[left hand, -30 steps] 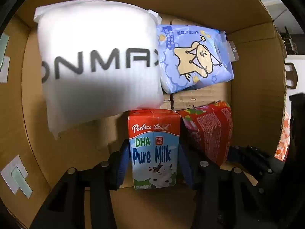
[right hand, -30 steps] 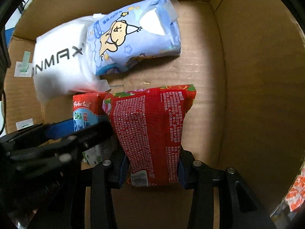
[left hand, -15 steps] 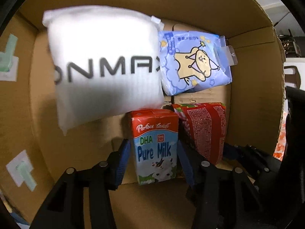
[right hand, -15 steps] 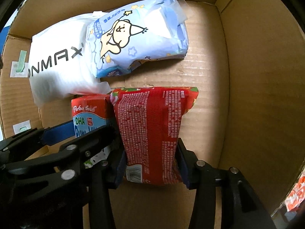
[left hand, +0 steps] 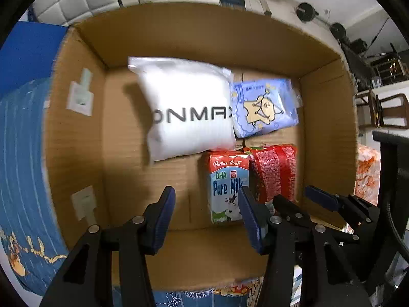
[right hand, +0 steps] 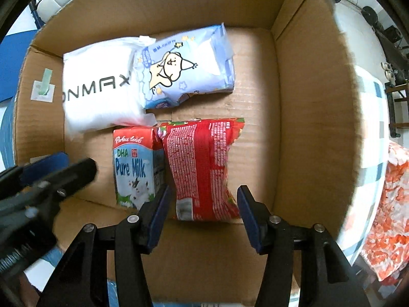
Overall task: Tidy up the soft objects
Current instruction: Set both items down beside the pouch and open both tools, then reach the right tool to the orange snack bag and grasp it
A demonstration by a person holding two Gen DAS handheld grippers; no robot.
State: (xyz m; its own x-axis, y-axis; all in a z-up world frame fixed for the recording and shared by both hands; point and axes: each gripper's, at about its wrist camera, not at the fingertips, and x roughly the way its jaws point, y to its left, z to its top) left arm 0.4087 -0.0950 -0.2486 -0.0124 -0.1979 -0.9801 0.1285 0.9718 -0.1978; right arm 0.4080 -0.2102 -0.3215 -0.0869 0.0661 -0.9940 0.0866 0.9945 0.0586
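A cardboard box [left hand: 76, 133] holds a white "ONMAX" pillow pack [left hand: 186, 110], a blue cartoon tissue pack [left hand: 263, 110], a "Pure Milk" carton [left hand: 225, 181] and a red snack bag [left hand: 276, 171]. The same items show in the right wrist view: pillow pack [right hand: 99, 87], tissue pack [right hand: 184, 69], carton [right hand: 133, 163], red bag [right hand: 202, 166]. My left gripper [left hand: 207, 215] is open and empty, above the box floor left of the carton. My right gripper [right hand: 203, 212] is open, its fingers either side of the red bag's near end, apart from it.
The box wall [right hand: 314, 117] rises on the right. A blue patterned cloth [left hand: 23, 179] lies under the box at left. An orange and white fabric [right hand: 391, 209] lies to the right. Chairs and shelves [left hand: 383, 110] stand in the room behind.
Both grippers have opened and let go of the milk carton and the red bag, which now rest in the box. Both have pulled back and up, so the box rim shows.
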